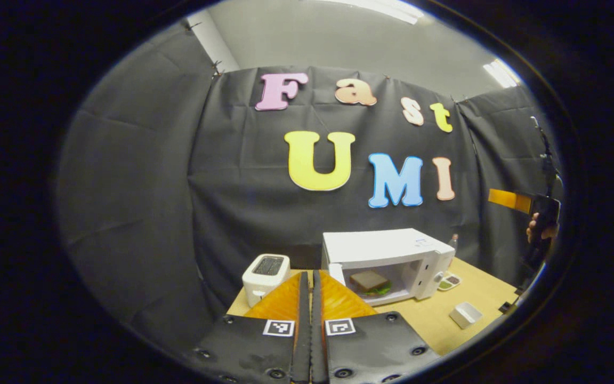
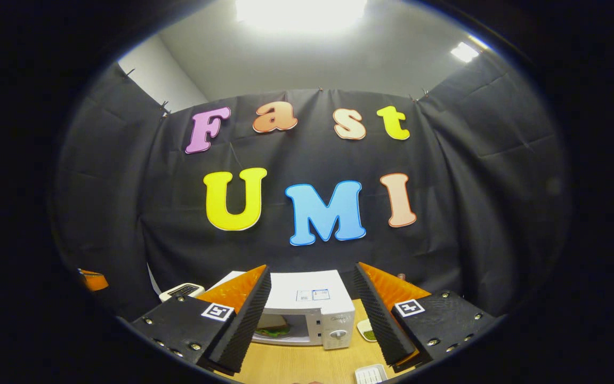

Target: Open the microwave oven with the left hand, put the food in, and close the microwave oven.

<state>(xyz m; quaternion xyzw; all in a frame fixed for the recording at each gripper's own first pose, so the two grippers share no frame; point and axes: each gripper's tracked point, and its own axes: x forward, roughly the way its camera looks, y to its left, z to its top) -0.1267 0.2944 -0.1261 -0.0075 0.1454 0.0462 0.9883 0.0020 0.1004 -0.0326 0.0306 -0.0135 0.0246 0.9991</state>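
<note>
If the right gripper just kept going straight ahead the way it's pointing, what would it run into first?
Probably the white microwave: it sits between the open right gripper's fingers, straight ahead on the table. Depth is unclear, but nothing appears nearer.

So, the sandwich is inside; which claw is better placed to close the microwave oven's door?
Left, probably. The left claw, shut, points just beside the microwave oven's open door, hinged on that side. The right claw is held high, away from it.

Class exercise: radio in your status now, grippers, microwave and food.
Left hand-held gripper shut, empty. Right hand-held gripper open, empty. Sandwich inside microwave. Nothing in the way.
</note>
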